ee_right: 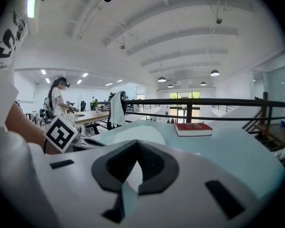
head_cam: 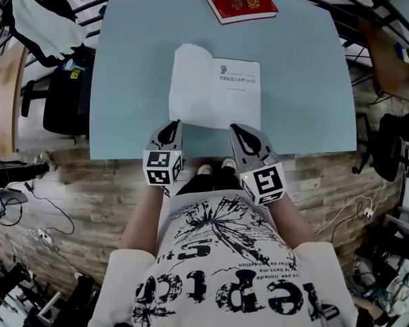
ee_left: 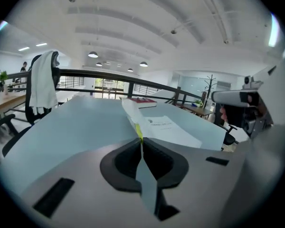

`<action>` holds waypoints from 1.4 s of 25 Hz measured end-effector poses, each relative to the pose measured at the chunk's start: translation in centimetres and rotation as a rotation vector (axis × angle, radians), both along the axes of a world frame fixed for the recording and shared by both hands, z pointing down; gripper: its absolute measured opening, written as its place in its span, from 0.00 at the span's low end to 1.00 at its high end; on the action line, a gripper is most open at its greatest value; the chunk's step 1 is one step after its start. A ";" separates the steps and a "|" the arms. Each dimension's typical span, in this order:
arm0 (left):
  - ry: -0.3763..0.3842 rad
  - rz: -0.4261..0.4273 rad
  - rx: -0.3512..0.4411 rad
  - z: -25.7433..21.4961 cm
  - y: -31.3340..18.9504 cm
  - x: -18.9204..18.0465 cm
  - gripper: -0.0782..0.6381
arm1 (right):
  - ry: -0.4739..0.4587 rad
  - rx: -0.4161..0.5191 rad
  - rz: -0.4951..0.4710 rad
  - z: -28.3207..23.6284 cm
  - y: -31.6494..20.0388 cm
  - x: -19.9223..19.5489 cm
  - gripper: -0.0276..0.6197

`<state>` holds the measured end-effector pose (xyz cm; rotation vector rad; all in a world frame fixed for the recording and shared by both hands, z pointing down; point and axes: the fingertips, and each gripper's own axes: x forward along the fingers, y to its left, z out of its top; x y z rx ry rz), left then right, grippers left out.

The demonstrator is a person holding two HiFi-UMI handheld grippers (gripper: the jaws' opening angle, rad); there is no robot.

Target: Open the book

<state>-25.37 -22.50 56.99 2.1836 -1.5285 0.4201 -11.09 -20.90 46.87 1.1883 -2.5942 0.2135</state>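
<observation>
Book (head_cam: 233, 94) lay on the near half of the light blue surface (head_cam: 136, 60), spine running away from the person, near edge close to the surface's edge. Task looked mostly done: front cover (head_cam: 189, 80) was lifted off the block and curled up over the left side, with the white title page (head_cam: 237, 73) exposed and a small line of print near its top. Left to do, as a judgement: lay the cover down flat so the book stays open. It was raised, not resting on the surface.

Left claw (head_cam: 172, 127) sat at the book's near left corner, jaws pressed together on the cover's near edge. Its own view showed the leaf edge-on, running away from the tips.

Right claw (head_cam: 237, 129) sat at the near right corner, tips meeting with nothing between them. Contact with the page couldn't be told.

Closed red book (head_cam: 241, 5) lay at the far edge, well apart.
</observation>
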 end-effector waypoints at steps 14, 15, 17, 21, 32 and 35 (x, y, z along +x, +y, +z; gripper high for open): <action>-0.041 -0.047 -0.240 8.6 0.1 -3.0 0.22 | 0.045 0.017 0.044 0.5 1.5 -2.0 0.05; -0.032 -0.055 -0.246 8.6 0.3 -3.0 0.24 | 0.043 0.019 0.047 0.5 1.6 -1.9 0.05; -0.015 -0.079 -0.252 8.6 0.9 -3.2 0.31 | 0.040 0.025 0.049 0.3 1.7 -1.7 0.05; -0.039 -0.116 -0.225 7.5 1.8 -4.3 0.36 | 0.028 0.045 0.053 -0.3 1.5 -1.1 0.05; -0.050 -0.101 0.137 -7.2 -0.3 -0.5 0.21 | -0.056 0.148 0.072 -4.7 0.3 3.3 0.05; -0.035 -0.060 0.245 -11.7 -0.8 2.3 0.16 | -0.078 0.182 0.075 -6.3 -0.4 5.0 0.05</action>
